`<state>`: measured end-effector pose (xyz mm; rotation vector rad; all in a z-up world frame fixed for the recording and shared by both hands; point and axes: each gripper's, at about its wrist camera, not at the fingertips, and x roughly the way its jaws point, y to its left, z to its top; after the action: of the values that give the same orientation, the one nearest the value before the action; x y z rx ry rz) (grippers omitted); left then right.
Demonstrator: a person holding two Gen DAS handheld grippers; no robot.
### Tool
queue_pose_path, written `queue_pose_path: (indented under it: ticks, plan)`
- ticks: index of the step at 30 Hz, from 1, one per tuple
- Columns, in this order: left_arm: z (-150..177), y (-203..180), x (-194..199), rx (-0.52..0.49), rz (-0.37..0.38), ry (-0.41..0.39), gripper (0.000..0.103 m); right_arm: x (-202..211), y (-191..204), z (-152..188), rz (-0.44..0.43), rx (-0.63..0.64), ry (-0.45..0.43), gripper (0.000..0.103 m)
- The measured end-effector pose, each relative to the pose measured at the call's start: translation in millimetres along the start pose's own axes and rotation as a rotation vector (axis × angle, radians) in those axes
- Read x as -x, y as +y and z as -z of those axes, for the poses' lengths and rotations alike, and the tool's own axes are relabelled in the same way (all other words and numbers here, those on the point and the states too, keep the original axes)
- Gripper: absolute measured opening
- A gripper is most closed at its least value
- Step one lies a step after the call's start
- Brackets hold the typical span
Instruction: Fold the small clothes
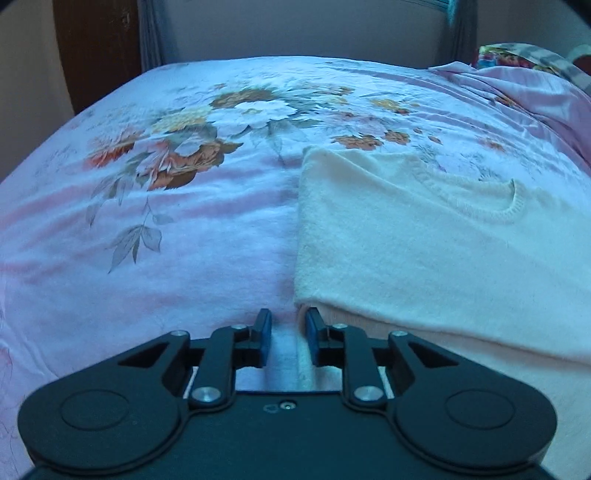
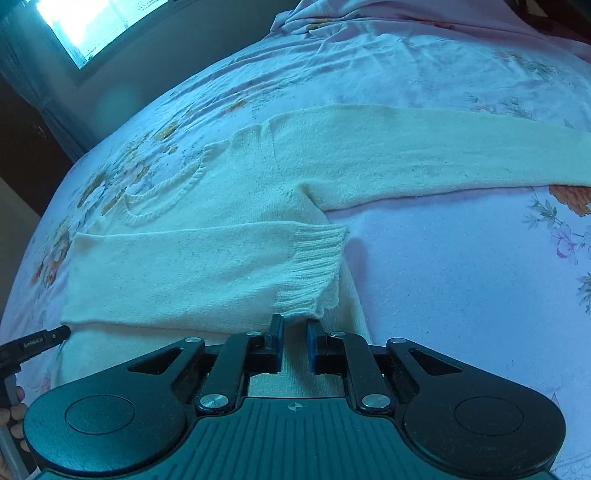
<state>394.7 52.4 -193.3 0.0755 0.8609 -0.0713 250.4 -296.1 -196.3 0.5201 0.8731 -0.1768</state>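
A cream knitted sweater [image 1: 424, 240] lies flat on the floral bedsheet [image 1: 166, 221], its neckline [image 1: 506, 210] toward the far side. In the right wrist view the sweater [image 2: 221, 206] has one sleeve folded across the body, ending in a ribbed cuff [image 2: 314, 269]. The other sleeve [image 2: 443, 155] stretches out to the right. My left gripper [image 1: 287, 317] hovers at the sweater's near left corner, open by a narrow gap with nothing between the pads. My right gripper [image 2: 295, 325] is just below the cuff, over the sweater body, also narrowly open and holding nothing.
A bunched pink cloth [image 1: 535, 88] and a colourful pillow [image 1: 517, 55] lie at the bed's far right. A dark wooden door [image 1: 96, 48] stands beyond the left edge. A bright window [image 2: 92, 26] is behind the bed. A person's hand [image 2: 14, 417] shows at the lower left.
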Motion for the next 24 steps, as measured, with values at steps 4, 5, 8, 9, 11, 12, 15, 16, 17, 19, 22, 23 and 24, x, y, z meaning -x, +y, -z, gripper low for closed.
queue_pose_path:
  ticks: [4, 5, 8, 9, 11, 12, 15, 16, 17, 19, 22, 23, 24]
  plan:
    - [-6, -1, -5, 0.032, 0.025, -0.013, 0.019, -2, 1, -1, -0.014, -0.012, 0.003, 0.012]
    - [-8, -4, -7, 0.025, 0.023, -0.020, 0.019, -3, 1, -2, -0.011, -0.013, 0.003, 0.012]
    - [-12, -4, -12, 0.034, -0.009, -0.049, 0.023, -4, 5, -4, -0.011, -0.006, 0.002, 0.012]
    - [-12, 0, -13, 0.061, -0.007, -0.051, 0.024, -4, 5, -4, -0.007, -0.008, -0.002, 0.012]
    - [-11, 6, -12, 0.098, 0.007, -0.050, 0.025, -4, 4, -5, -0.004, -0.016, -0.006, 0.012]
    - [-8, 7, -10, 0.096, -0.003, -0.059, 0.026, -5, 5, -5, 0.010, -0.005, -0.009, 0.012]
    - [-2, 17, -6, 0.144, 0.001, -0.067, 0.028, -6, 6, -4, 0.005, -0.001, -0.002, 0.012]
    - [-2, 19, -6, 0.156, 0.005, -0.064, 0.029, -6, 6, -4, 0.002, -0.004, -0.003, 0.012]
    - [-1, 21, -6, 0.163, -0.002, -0.065, 0.029, -7, 5, -3, 0.004, 0.000, 0.001, 0.012]
    - [1, 26, -5, 0.215, -0.028, -0.063, 0.015, -7, 1, -4, -0.018, -0.029, 0.013, 0.012]
    - [4, 48, -12, 0.324, -0.056, -0.032, 0.011, -7, -3, -5, -0.025, -0.039, 0.008, 0.012]
    - [2, 48, -11, 0.297, -0.055, -0.028, 0.011, -10, -2, -5, -0.013, -0.021, 0.019, 0.012]
    - [1, 44, -7, 0.247, -0.075, -0.034, 0.013, -9, -2, -5, -0.014, -0.024, 0.016, 0.012]
